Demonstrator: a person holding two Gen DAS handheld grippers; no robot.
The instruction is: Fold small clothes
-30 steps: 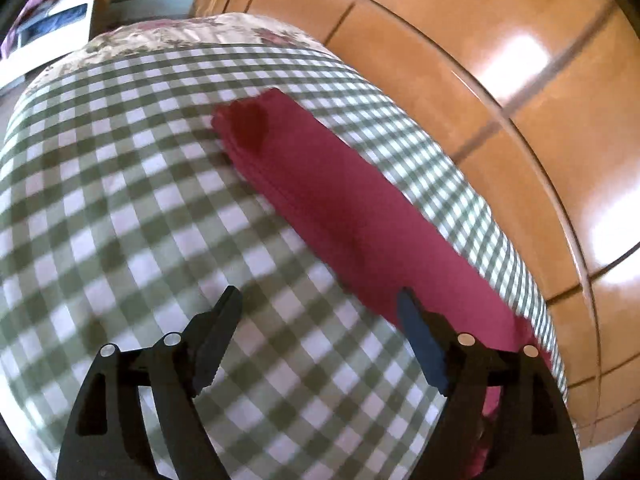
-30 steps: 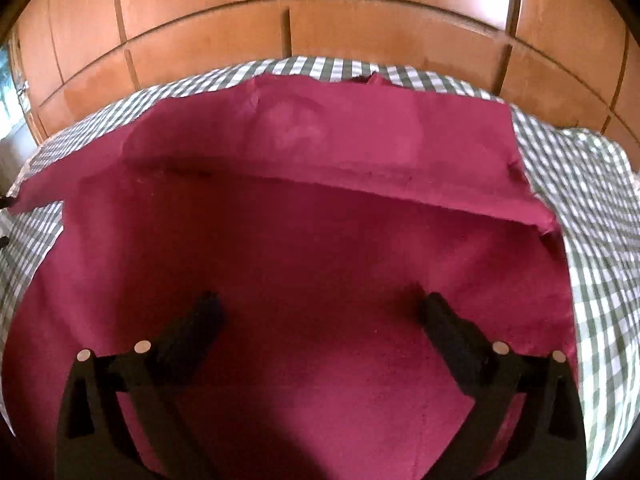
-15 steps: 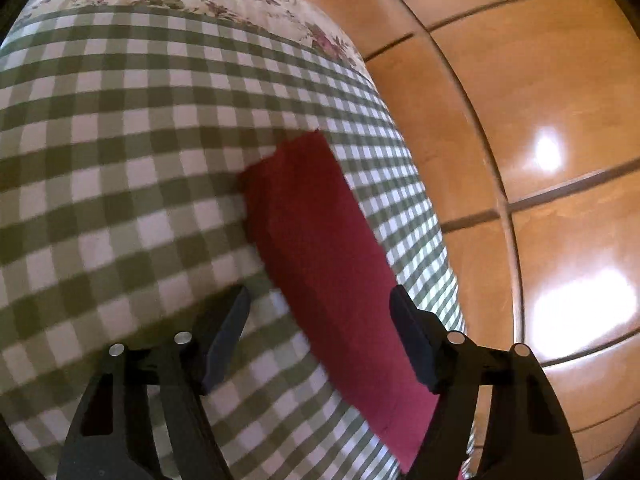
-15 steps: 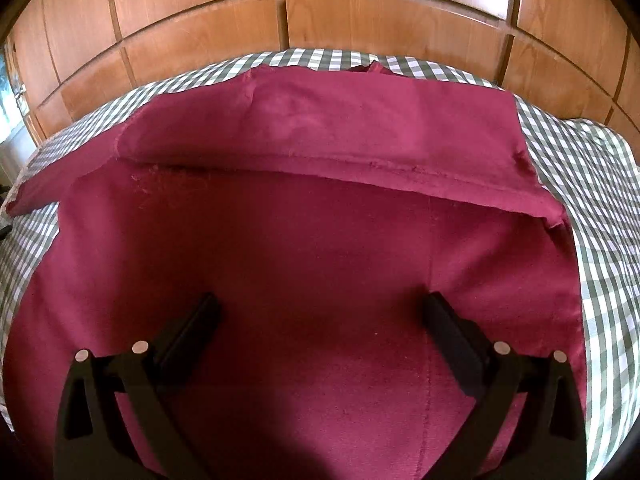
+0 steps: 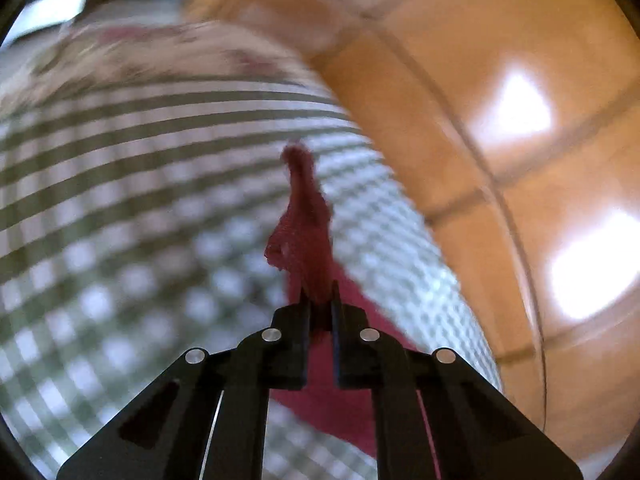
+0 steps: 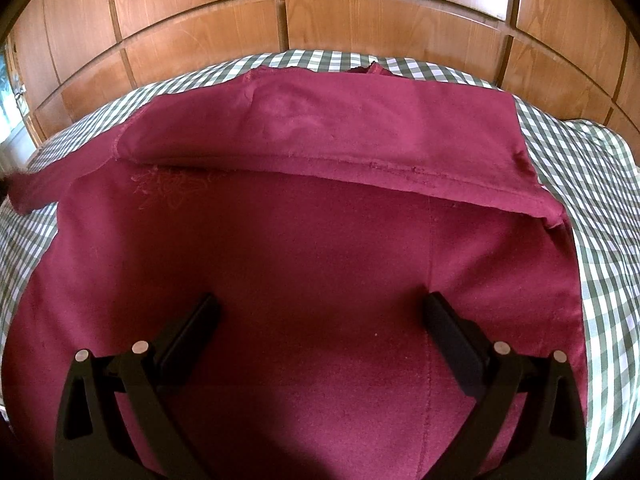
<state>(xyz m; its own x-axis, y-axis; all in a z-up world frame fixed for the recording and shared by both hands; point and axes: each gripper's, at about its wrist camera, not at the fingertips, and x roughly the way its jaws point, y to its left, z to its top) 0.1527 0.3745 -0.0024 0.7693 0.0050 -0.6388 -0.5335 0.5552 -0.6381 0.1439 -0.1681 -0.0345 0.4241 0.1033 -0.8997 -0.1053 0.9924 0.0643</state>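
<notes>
Garment point(image 6: 320, 264) maroon, on checked cloth point(image 6: 600, 184); left gripper point(image 5: 320, 312) clamping garment; right gripper point(image 6: 320, 320) wide, empty.

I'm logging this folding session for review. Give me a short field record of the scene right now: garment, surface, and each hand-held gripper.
garment: dark red garment, spread flat, far edge folded over toward the camera
surface: green-and-white checked cloth
backdrop: wooden panelled wall
left hand-held gripper: jaws have just been closing, now shut on a bunched end of the garment, lifted off the cloth
right hand-held gripper: open, over the garment, holding nothing
</notes>
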